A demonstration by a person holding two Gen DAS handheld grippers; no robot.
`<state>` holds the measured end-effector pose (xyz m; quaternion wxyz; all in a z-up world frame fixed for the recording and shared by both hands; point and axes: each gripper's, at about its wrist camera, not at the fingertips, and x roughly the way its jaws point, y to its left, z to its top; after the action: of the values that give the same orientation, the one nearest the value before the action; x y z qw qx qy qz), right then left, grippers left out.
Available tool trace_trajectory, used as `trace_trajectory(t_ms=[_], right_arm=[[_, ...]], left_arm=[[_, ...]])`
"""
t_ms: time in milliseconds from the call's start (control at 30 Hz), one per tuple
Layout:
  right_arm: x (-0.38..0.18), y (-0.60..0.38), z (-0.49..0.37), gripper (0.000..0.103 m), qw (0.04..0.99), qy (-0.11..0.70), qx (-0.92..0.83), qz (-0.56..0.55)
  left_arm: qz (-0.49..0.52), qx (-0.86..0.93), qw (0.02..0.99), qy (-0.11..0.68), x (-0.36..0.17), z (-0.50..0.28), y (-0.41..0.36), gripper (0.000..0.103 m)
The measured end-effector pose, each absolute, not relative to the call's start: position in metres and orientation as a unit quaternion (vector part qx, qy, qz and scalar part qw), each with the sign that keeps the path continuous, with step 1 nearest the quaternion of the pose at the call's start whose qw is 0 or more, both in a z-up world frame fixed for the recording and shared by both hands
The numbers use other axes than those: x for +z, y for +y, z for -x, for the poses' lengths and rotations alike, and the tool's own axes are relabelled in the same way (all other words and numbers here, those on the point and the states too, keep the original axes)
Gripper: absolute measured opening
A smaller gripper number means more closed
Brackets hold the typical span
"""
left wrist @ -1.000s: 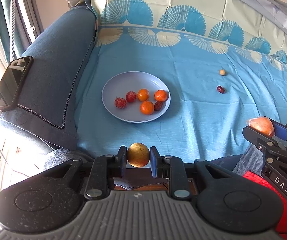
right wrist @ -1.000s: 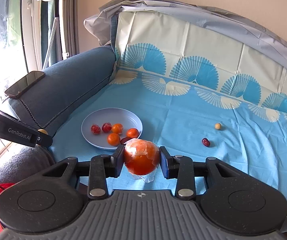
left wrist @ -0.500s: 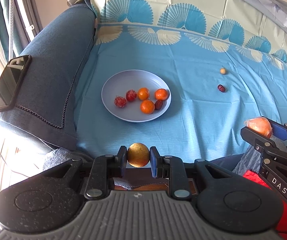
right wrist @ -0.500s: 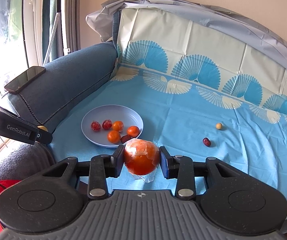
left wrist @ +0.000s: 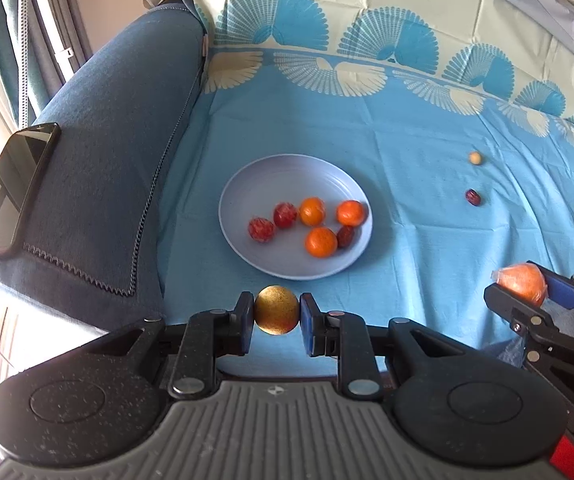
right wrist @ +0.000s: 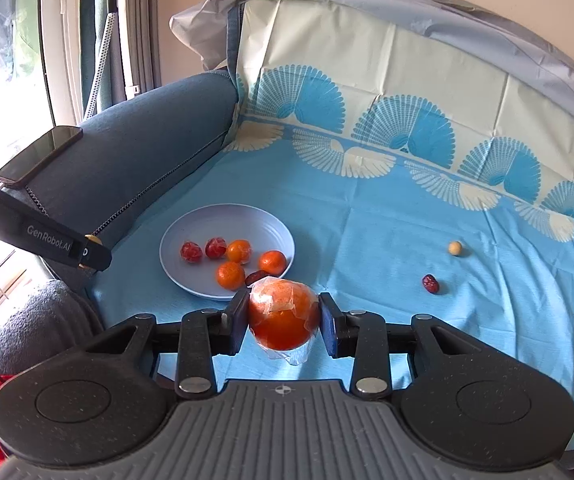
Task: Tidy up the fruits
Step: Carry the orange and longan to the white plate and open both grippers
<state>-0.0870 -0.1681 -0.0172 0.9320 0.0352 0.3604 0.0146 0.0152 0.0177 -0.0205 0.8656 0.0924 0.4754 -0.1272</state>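
My left gripper (left wrist: 277, 318) is shut on a small golden-brown round fruit (left wrist: 277, 309), held just short of the plate's near rim. My right gripper (right wrist: 283, 317) is shut on a large orange in clear plastic wrap (right wrist: 283, 314); it also shows at the right in the left wrist view (left wrist: 523, 282). A pale blue plate (left wrist: 283, 172) on the blue cloth holds three small oranges, two red fruits and a dark date. A red date (left wrist: 473, 197) and a small tan ball-shaped fruit (left wrist: 475, 157) lie loose on the cloth to the right.
A blue sofa armrest (left wrist: 99, 152) rises left of the plate, with a black phone (left wrist: 11, 192) lying on it. The patterned cloth (left wrist: 367, 128) covers seat and backrest. A window and curtain stand at far left.
Both grippers have moved forward toward the plate, still holding their fruits. The fruits on the plate and cloth have not moved.
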Motion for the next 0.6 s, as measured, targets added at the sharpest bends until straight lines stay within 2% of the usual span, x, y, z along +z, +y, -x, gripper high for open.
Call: trace_trajectory(t_ms=[233, 600], right_arm=[[-0.033, -0.17, 0.023, 0.039, 0.932, 0.361, 0.016, -0.038], [-0.085, -0.169, -0.076, 0.039, 0.923, 0.382, 0.027, -0.039]], left_arm=[[-0.09, -0.11, 0.868, 0.475, -0.033, -0.078, 0.011, 0.026], [-0.079, -0.122, 0.876, 0.46, -0.084, -0.168, -0.012, 0.026]])
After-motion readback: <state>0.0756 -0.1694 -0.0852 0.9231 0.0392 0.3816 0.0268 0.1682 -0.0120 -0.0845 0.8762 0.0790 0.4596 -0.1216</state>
